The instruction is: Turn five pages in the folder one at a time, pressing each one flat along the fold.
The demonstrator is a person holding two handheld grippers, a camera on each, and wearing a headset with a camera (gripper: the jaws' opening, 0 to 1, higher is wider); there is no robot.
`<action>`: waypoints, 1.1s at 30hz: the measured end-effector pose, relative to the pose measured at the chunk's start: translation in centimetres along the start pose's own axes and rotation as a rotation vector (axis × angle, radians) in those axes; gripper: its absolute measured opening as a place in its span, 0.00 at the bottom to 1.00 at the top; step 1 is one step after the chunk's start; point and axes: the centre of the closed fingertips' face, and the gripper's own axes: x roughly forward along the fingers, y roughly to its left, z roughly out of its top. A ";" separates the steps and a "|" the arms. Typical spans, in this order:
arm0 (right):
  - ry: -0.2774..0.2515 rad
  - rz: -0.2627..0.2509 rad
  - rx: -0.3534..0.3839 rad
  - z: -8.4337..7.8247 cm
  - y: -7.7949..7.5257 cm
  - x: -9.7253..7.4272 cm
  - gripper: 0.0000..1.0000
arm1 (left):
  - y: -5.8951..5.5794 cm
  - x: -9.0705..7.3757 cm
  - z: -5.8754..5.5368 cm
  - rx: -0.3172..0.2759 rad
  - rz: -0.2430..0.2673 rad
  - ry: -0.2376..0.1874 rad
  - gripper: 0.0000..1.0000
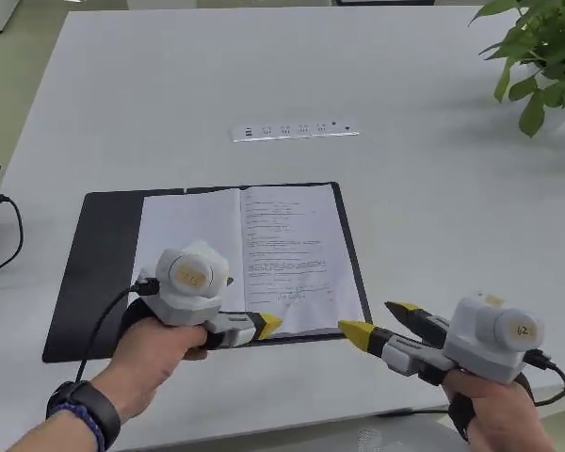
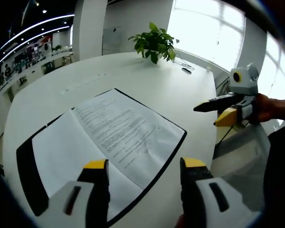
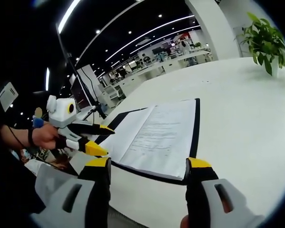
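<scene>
All three (head highest) face the folder (image 1: pixel 104 273).

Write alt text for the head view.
An open black folder of white printed pages lies on a pale grey table. The left hand-held gripper and right hand-held gripper, both open, are poised near its front edge.

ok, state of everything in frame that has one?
folder: open, lying flat
left page: down flat, looks blank
printed page: down on the right side, not lifted
left gripper: open, holding nothing
right gripper: open, holding nothing
</scene>
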 end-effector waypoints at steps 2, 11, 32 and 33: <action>0.005 -0.002 -0.007 0.0 -0.1 0.0 0.64 | -0.5 0.9 0.3 0.003 -0.015 0.002 0.59; 0.015 -0.008 -0.003 -0.2 -0.6 -0.4 0.65 | -2.5 5.3 2.1 0.040 -0.064 0.007 0.59; 0.073 0.008 -0.009 -0.9 -1.6 -0.3 0.66 | -5.9 11.7 2.6 0.068 -0.126 0.030 0.59; 0.077 0.010 -0.009 -1.0 -1.6 -0.2 0.65 | -5.9 11.9 2.5 0.069 -0.122 0.033 0.60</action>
